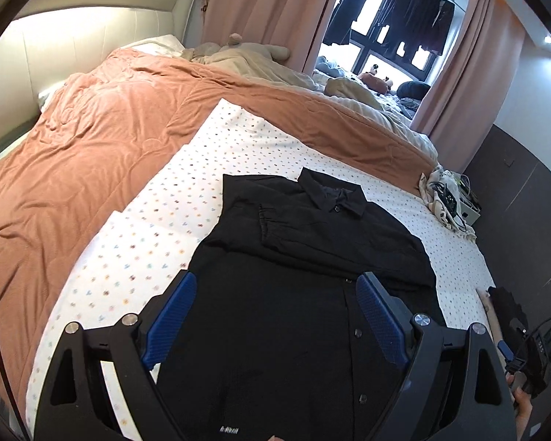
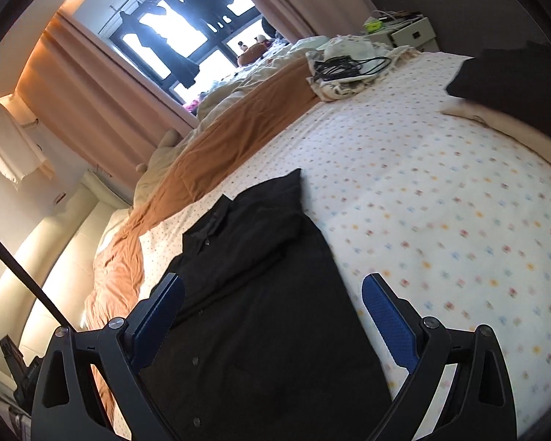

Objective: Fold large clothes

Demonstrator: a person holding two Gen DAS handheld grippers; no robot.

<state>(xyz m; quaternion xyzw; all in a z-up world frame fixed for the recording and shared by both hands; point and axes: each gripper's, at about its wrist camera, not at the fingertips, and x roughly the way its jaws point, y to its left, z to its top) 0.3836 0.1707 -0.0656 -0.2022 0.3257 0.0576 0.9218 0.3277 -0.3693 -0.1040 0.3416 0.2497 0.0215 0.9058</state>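
Your biggest risk is undoing the fold that is already there. The black button-front collared shirt (image 1: 305,275) lies flat on the white sheet dotted with small coloured marks (image 1: 158,228), and one elastic-cuffed sleeve (image 1: 275,228) is laid across its chest. If you pinch only the top layer near the hem and lift quickly, I'd expect that sleeve to slide off and the body to bunch. The fabric looks thin and limp, so a grab at one edge alone would likely let the far side sag and skew the crease. Catching the sheet together with the shirt is another hazard, since the dark cloth hides where its edge ends.

Your left gripper (image 1: 275,308) is spread wide with nothing between its blue pads (image 1: 172,316); the shirt's lower body fills the gap straight ahead of it, with the button placket just inside the right-hand finger and the collar further forward. Whether the fingers touch the cloth cannot be told.

Your right gripper (image 2: 273,312) is likewise spread and empty. From it, the shirt (image 2: 260,294) lies ahead and towards its left finger, with the shirt's side edge running between the fingers and bare sheet (image 2: 440,220) before the right-hand pad (image 2: 389,323). The rust-orange quilt (image 1: 92,139) lies well beyond.
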